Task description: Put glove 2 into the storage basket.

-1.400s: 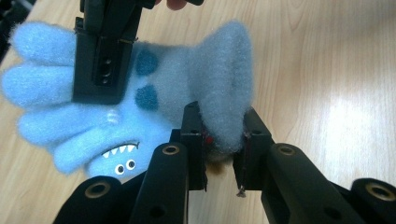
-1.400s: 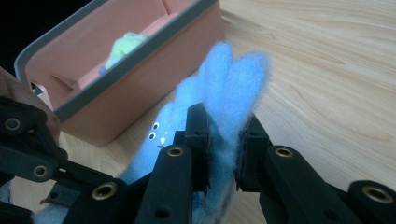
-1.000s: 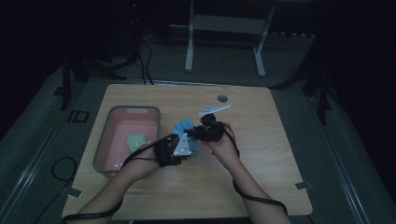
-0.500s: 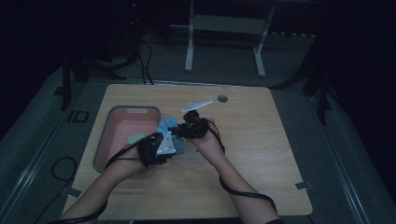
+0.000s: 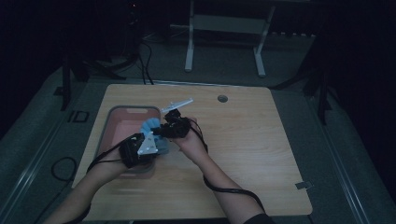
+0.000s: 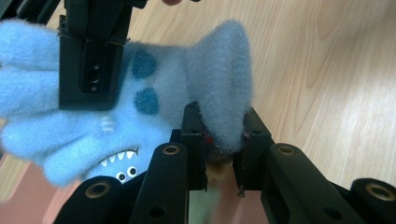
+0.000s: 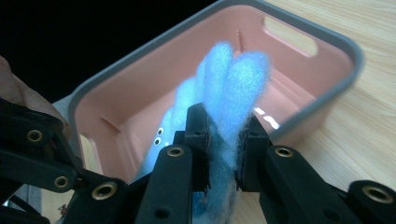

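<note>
No brand, label or legible writing anywhere; the only markings are on the fuzzy blue sock (image 6: 140, 107) itself: two darker blue spots, a row of white zigzag teeth and two small round eyes near its lower edge, as the left gripper view shows. Left gripper (image 6: 223, 140): jaws pinched on a raised fold of the sock, pile bulging above and between the pads, so the fabric stands just over the fingertips. Right gripper (image 7: 223, 135): jaws likewise clamped on a fold of the same sock, blue fluff rising above the pads; in the left gripper view its black jaws sit on the sock's far left part. Sock is thus stretched between both pairs of fingers, held off the surface. High view: left gripper (image 5: 140, 148) and right gripper (image 5: 173, 127) close together, sock (image 5: 150, 126) between them, over the near right rim of the pink bin (image 5: 122, 112). Right gripper view: bin (image 7: 327, 70) lies just beyond the fingertips, pink inside with a grey rim and a slot handle in the far wall; a small pale item inside is too blurred to identify. Surface: light wood-grain table (image 5: 261, 140) with rounded corners and a round grommet hole (image 5: 222, 98) near its far edge, well beyond both grippers. Room: dark, grey floor, cables (image 5: 140, 51) trailing behind the table, a white metal stand (image 5: 224, 42) farther back.
</note>
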